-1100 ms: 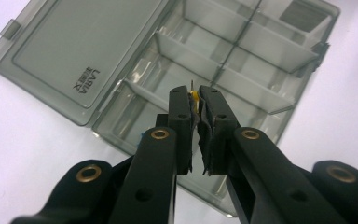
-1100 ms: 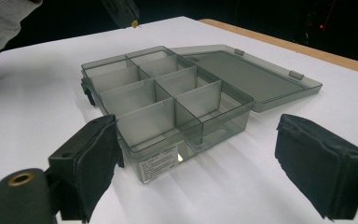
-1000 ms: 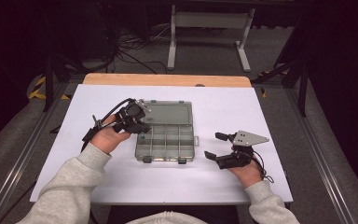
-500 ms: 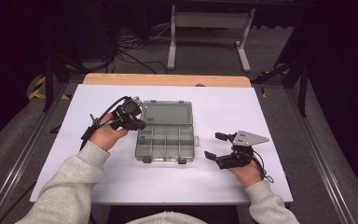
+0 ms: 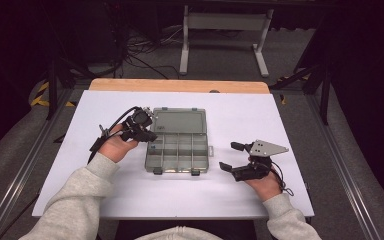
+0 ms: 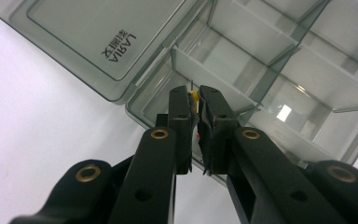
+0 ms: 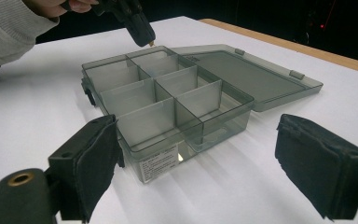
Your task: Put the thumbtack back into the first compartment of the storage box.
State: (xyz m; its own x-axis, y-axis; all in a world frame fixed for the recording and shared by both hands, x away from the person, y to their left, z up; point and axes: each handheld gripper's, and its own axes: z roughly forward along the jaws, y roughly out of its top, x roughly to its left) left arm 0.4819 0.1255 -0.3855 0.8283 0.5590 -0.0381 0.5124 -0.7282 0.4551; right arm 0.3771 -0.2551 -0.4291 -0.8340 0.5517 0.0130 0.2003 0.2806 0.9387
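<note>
Left gripper point(image 6: 195, 100) is pinched tight on a small yellow thing point(image 6: 195, 96), w/ a thin pin or wire poking up past the jaw tips; too small to say what it is. Right under and just ahead of those tips is the far-left corner pocket of the grey box point(image 5: 177, 152), next to the hinge. So the thing is held in the air, right above that pocket, not in it yet. Its long way runs up and down along the jaws, w/ the tips slanting down into the box. The open lid point(image 6: 93, 42) lies flat, just past the tips and to the side, touching the box at the hinge. In the high view the left gripper point(image 5: 147, 134) sits at the box's left edge, w/ the left hand point(image 5: 116, 145) behind it, wrist turned so the jaws aim in over the wall. Next move is prob. a short dip down, then let go; the pocket wall is very close, so the pin could catch on it. Right gripper point(image 7: 223, 158) is spread wide, holding nothing. It lies low on the table, well apart from the thing, w/ the box's near end just ahead of it. In the high view it point(image 5: 234, 157) sits off the box's right side, right hand point(image 5: 264, 184) flat. Left is much nearer, so it's the left's job.
</note>
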